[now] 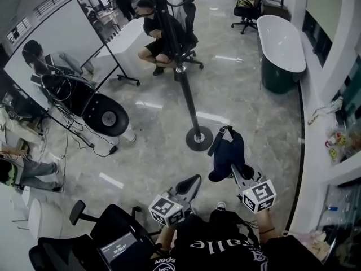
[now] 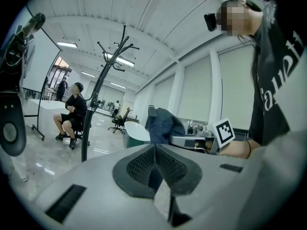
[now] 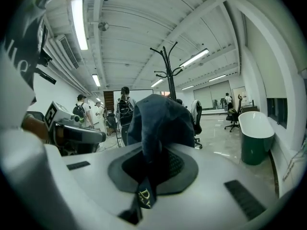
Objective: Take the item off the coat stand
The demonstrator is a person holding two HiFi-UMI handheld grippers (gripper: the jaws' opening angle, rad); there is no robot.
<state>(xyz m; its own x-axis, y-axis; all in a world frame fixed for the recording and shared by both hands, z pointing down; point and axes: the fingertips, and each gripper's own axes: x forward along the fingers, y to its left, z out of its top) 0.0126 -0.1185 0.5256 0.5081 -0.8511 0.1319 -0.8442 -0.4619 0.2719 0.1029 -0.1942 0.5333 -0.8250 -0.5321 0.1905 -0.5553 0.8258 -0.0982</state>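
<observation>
The black coat stand [image 1: 192,106] rises from its round base on the grey floor, straight ahead of me. A dark blue cap [image 1: 227,151] hangs in my right gripper [image 1: 232,168], clear of the stand and just right of its base. In the right gripper view the jaws are shut on the cap [image 3: 158,121], with its strap tag dangling below, and the coat stand [image 3: 168,73] is behind it. My left gripper [image 1: 193,180] sits low beside the right one. Its pads [image 2: 169,164] meet with nothing between them, and the cap [image 2: 163,123] shows beyond.
A white and green bathtub [image 1: 281,47] stands at the right. A person sits on an office chair [image 1: 161,38] behind the stand. At the left are a whiteboard [image 1: 56,44] and a black disc on a tripod [image 1: 106,115]. A black chair [image 1: 110,230] is at my lower left.
</observation>
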